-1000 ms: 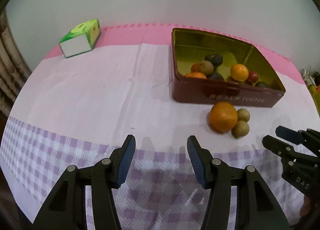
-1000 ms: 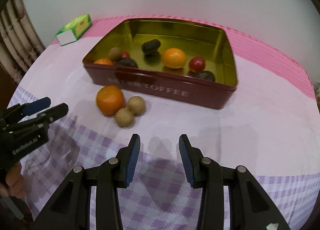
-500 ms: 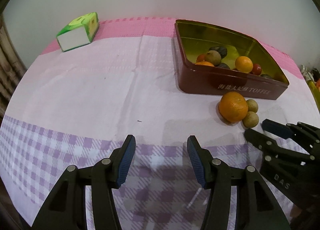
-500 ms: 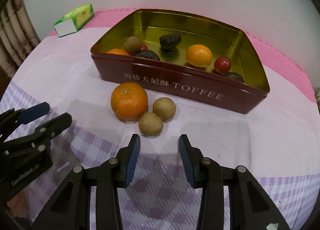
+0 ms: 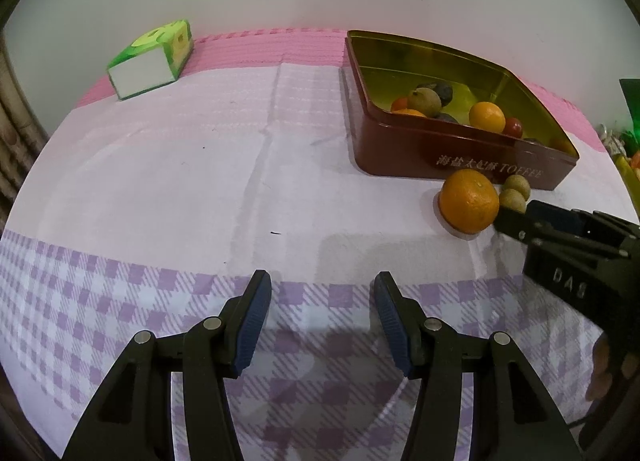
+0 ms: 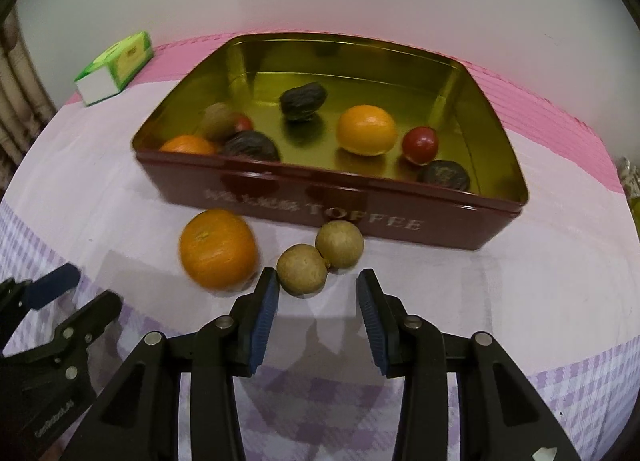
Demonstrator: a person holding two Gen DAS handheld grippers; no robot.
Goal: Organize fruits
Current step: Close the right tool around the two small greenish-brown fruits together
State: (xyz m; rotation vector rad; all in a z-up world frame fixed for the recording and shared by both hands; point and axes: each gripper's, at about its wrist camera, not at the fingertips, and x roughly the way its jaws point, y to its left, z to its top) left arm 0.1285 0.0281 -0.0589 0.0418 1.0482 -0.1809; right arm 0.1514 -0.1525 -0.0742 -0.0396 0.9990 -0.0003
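Right wrist view: the right tool (image 6: 317, 293) hangs released, jaws apart, just short of two round tan longans (image 6: 301, 269) lying touching on the checked cloth-covered table (image 6: 520, 301), their pair running diagonally toward the dark red rectangular toffee tin (image 6: 360, 213). A dimpled orange (image 6: 217, 248) sits beside them. The left tool (image 5: 320, 303) is released and empty.

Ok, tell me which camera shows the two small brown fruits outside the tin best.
The right wrist view: both small brown fruits lie whole and close, just ahead of the right gripper and its open fingers. In the left wrist view they are small, near the edge, partly hidden behind the orange.
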